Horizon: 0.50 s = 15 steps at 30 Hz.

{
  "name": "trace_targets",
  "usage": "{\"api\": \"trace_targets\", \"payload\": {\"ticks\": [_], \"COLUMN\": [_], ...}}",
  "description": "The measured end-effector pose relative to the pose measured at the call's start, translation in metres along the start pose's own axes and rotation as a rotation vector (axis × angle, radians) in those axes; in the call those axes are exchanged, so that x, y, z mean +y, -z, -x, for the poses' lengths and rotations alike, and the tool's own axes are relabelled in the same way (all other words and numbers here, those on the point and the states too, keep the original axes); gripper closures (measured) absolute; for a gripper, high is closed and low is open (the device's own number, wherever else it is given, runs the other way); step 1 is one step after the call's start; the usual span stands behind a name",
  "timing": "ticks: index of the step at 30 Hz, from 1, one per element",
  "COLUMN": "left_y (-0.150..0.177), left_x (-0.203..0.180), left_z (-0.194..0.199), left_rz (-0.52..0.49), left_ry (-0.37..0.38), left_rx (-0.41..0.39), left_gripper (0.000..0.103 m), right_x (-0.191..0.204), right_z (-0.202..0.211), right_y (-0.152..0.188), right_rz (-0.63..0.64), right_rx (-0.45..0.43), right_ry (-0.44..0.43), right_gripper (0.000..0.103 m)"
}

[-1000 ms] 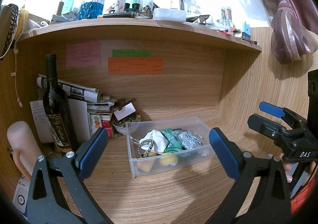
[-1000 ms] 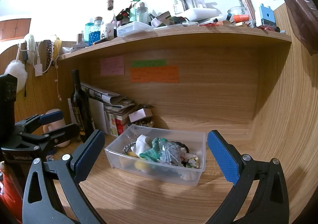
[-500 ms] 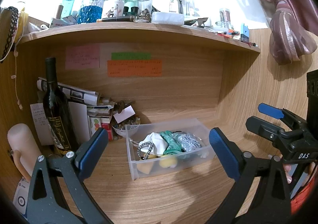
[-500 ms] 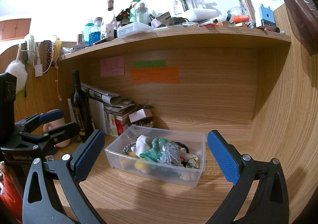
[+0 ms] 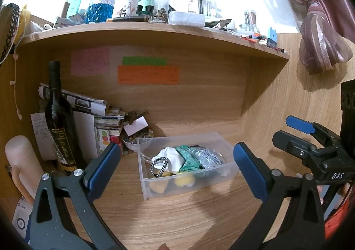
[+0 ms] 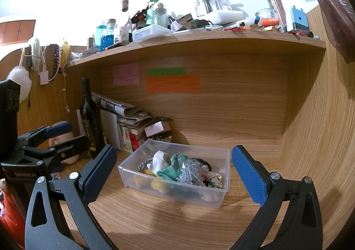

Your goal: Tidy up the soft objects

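A clear plastic bin (image 5: 218, 174) (image 6: 175, 192) stands on the wooden desk under the shelf. It holds soft items: a white cloth (image 5: 173, 156) (image 6: 160, 159), a green cloth (image 5: 188, 159) (image 6: 172, 167), a silvery grey bundle (image 5: 207, 156) (image 6: 190, 172), a braided band (image 5: 158, 164) and yellow pieces (image 5: 184, 181) (image 6: 158, 184). My left gripper (image 5: 175, 167) is open and empty, a short way in front of the bin. My right gripper (image 6: 173, 172) is open and empty, also in front of the bin. Each gripper shows at the side of the other's view.
A dark wine bottle (image 5: 58, 119) (image 6: 89, 116) stands left of the bin, with stacked papers and boxes (image 5: 97, 116) behind it. A small bowl of beads (image 5: 137, 139) sits at the bin's back left corner. A pale cylinder (image 5: 21, 161) stands far left. The shelf above (image 5: 155, 28) is crowded with bottles.
The left wrist view has shifted slightly, so the bin sits a little higher in frame. The right gripper has barely moved. Both stay open and empty.
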<state>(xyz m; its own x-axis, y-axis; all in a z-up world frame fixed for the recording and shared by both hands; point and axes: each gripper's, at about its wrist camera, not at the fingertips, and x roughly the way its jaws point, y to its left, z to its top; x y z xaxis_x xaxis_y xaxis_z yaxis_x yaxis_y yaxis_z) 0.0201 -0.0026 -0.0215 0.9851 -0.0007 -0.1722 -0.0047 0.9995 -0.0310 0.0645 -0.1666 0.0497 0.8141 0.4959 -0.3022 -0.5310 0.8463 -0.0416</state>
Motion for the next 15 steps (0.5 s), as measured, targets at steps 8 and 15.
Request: {"api": "trace_targets", "payload": {"ticks": [8, 15], "left_y": [0.0010, 0.0020], "left_x": [-0.0017, 0.0003], "left_z": [-0.0010, -0.0017], "left_rz": [-0.003, 0.001], "left_ry": [-0.001, 0.009], "left_rx": [0.003, 0.006], "left_gripper": [0.000, 0.000], "right_x": [0.0001, -0.0015], "right_z": [-0.0021, -0.0062], "right_y": [-0.0009, 0.0024], "right_rz": [0.001, 0.000], "right_rx": [0.003, 0.009], "right_ry": [-0.002, -0.004], "right_gripper": [0.000, 0.000]}}
